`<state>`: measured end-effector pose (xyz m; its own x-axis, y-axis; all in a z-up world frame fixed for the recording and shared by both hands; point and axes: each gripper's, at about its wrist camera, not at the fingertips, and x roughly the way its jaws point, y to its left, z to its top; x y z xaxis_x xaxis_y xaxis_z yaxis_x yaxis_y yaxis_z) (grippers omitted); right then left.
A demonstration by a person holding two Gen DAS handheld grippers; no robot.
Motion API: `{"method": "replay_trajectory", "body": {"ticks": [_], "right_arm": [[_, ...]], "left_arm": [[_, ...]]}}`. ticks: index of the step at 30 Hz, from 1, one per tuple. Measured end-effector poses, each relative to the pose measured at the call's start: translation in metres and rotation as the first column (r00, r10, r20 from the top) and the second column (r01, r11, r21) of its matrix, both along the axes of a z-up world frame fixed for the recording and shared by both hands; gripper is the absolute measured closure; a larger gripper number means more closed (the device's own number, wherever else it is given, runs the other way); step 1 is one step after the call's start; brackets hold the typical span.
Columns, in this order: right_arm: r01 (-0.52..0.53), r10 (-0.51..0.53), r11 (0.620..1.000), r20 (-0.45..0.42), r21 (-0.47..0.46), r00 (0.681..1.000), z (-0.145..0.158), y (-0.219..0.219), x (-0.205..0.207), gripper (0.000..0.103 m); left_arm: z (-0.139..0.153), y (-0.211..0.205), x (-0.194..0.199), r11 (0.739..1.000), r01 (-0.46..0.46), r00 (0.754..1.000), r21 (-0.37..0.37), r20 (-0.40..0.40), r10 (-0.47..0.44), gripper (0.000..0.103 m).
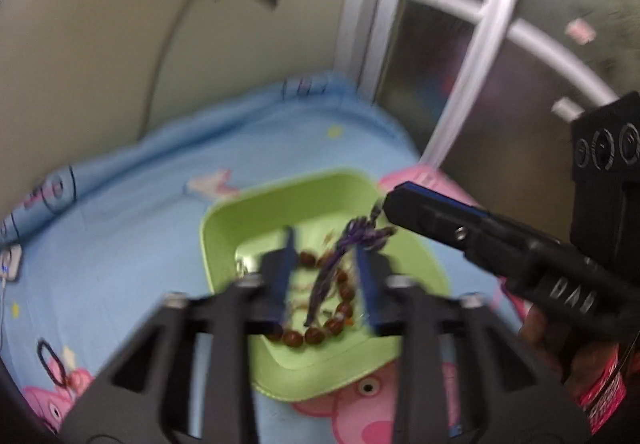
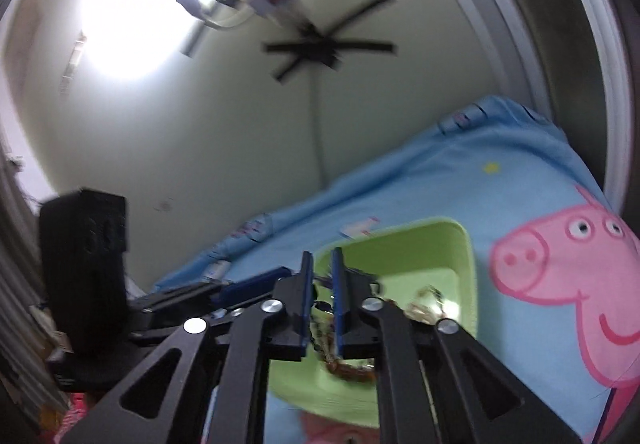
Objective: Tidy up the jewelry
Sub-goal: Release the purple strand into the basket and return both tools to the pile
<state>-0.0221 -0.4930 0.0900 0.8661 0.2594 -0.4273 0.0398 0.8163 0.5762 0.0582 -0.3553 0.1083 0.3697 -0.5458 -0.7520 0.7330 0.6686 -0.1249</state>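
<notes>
Hovering over a green tray [image 1: 224,228] on the blue cartoon bedsheet [image 1: 132,211], the left gripper [image 1: 326,280] has its jaws parted, nothing pinched. Brown bead bracelet [image 1: 320,332] lies in the tray under it. Right gripper [image 1: 390,203] is clamped on a purple braided cord [image 1: 352,240] (blurry) that trails down into the tray.

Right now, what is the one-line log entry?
left gripper: open, over green tray | right gripper: shut on purple cord | brown bead bracelet: in tray
</notes>
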Motion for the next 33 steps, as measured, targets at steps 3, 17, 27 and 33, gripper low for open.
{"method": "replay_trajectory", "body": {"ticks": [3,17,27,33], "right_arm": [[0.036,-0.036,0.999,-0.015,0.021,0.999,-0.017,-0.007,0.002,0.081],[-0.221,0.221,0.975,0.013,-0.021,0.975,-0.012,0.086,0.007,0.075],[-0.51,0.486,0.851,-0.177,-0.125,0.855,-0.05,0.227,0.056,0.075],[-0.548,0.502,0.831,-0.289,-0.101,0.815,-0.08,0.263,0.081,0.102]], "left_arm": [[-0.005,0.006,0.003,1.0,-0.019,1.0,0.004,0.003,0.019,0.065],[-0.007,0.225,0.005,0.925,-0.357,0.931,-0.127,0.036,0.364,0.063],[-0.049,0.394,-0.009,0.754,-0.641,0.765,-0.144,-0.054,0.641,0.063],[-0.059,0.409,-0.024,0.773,-0.611,0.79,-0.171,-0.063,0.61,0.063]]}}
